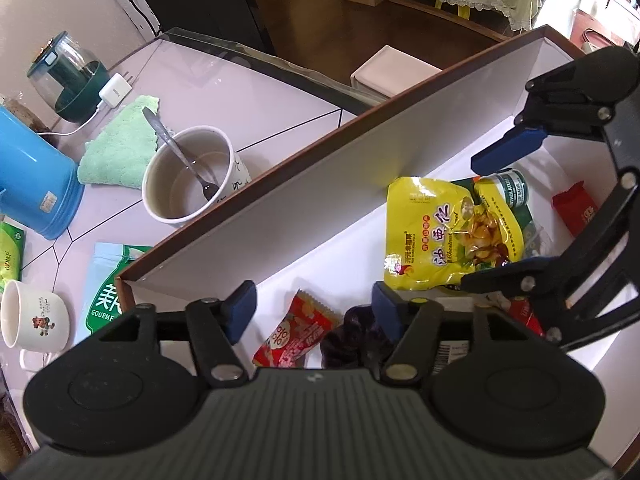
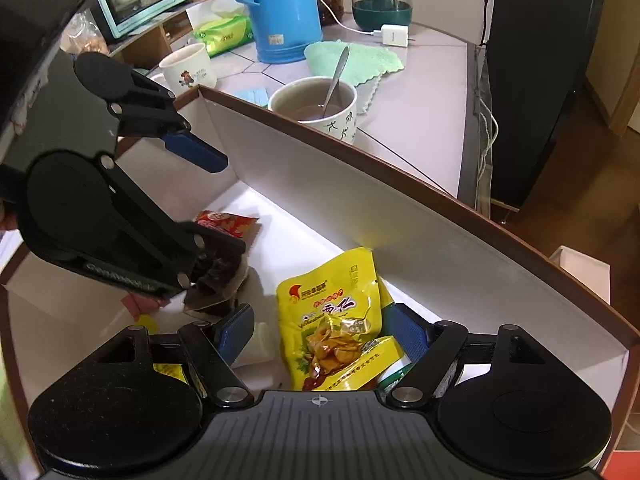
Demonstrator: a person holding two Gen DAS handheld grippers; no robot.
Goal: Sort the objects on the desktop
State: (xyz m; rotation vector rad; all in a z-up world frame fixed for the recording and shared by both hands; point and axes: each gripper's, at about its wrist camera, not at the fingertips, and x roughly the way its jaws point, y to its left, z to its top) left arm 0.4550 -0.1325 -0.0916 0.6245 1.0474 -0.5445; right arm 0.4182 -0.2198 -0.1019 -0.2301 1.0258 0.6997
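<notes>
both grippers — left gripper [image 1: 314, 312], right gripper [image 2: 320, 334] — hang spread-fingered over the box [image 1: 320, 184], gripping nothing.

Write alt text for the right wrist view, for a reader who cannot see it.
An open right gripper hangs over a white box above a yellow snack bag, while the open left gripper reaches in from the left. Behind the box, the table holds a mug with a spoon, a blue jug and a green cloth.
</notes>
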